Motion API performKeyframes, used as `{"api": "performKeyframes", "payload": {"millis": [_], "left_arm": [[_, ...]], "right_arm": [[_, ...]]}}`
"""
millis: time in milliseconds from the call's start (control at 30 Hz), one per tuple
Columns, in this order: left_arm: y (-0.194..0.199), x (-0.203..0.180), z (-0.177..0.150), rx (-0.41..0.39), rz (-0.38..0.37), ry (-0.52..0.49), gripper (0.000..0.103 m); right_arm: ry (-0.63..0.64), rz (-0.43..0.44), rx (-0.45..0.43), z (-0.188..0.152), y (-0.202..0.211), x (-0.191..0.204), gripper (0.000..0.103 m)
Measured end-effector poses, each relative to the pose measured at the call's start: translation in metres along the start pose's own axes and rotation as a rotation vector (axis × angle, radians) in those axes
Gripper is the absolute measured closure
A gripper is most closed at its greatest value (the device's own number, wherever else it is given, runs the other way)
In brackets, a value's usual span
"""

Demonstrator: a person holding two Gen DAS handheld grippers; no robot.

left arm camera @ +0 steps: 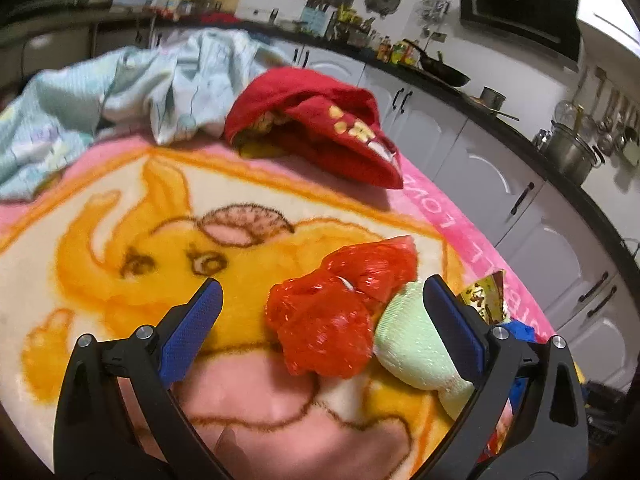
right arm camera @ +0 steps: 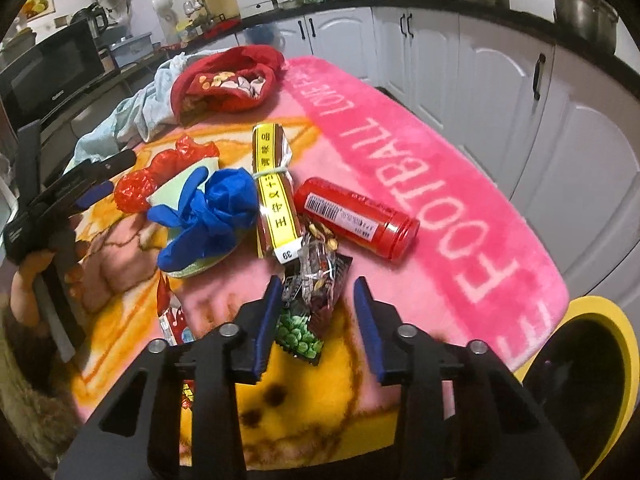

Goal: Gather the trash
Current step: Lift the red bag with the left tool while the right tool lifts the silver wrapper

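1. right wrist view: your right gripper sits low over the blanket, its jaws part-way in around a crinkled snack wrapper; the left pad touches the wrapper, the right pad stands clear of it, so nothing is clamped.
2. just beyond that wrapper lie a brown packet with a yellow label and a red bottle on its side, close together.
3. left of them a blue glove rests on a pale green sock, with a crumpled red plastic bag behind.
4. a yellow-rimmed bin stands at the lower right, off the blanket's edge.
5. left wrist view: your left gripper is spread wide, released, with the red plastic bag between the pads and touching neither; the green sock lies against the right pad.
6. farther back lie a red garment and a pale blue cloth.
7. kitchen cabinets run behind.
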State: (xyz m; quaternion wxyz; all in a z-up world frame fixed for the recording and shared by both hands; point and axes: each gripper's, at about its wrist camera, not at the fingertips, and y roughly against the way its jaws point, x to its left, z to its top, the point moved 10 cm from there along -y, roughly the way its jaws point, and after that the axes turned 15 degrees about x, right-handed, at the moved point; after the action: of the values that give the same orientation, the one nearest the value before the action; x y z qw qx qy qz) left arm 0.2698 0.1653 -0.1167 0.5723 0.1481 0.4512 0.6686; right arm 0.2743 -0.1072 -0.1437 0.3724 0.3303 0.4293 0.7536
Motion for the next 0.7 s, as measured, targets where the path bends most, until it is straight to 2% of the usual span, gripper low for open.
{"api": "performKeyframes", "payload": {"millis": [67, 167, 267, 333, 433, 533, 700], "left_arm": [[-0.007, 0.002, -0.001, 0.023, -0.014, 0.014, 0.012], [-0.015, 0.0, -0.007, 0.059, -0.037, 0.017, 0.023], [-0.02, -0.003, -0.014, 0.086, -0.046, 0.011, 0.04], [-0.021, -0.003, -0.016, 0.094, -0.041, 0.006, 0.06], [-0.019, -0.004, -0.018, 0.094, -0.041, -0.006, 0.075], [-0.014, -0.004, -0.018, 0.085, -0.033, -0.016, 0.082], [0.002, -0.004, -0.018, 0.045, -0.019, -0.027, 0.086]], "right_arm": [[0.004, 0.008, 0.004, -0.001, 0.0, 0.002, 0.08], [0.017, 0.007, -0.001, -0.003, 0.003, 0.005, 0.087], [0.019, 0.005, -0.009, -0.005, 0.007, 0.005, 0.088], [0.02, 0.005, -0.012, -0.004, 0.01, 0.005, 0.088], [0.026, -0.003, -0.027, -0.006, 0.017, 0.006, 0.089], [0.027, -0.004, -0.039, -0.007, 0.024, 0.006, 0.089], [0.034, -0.005, -0.059, -0.01, 0.037, 0.008, 0.089]]}}
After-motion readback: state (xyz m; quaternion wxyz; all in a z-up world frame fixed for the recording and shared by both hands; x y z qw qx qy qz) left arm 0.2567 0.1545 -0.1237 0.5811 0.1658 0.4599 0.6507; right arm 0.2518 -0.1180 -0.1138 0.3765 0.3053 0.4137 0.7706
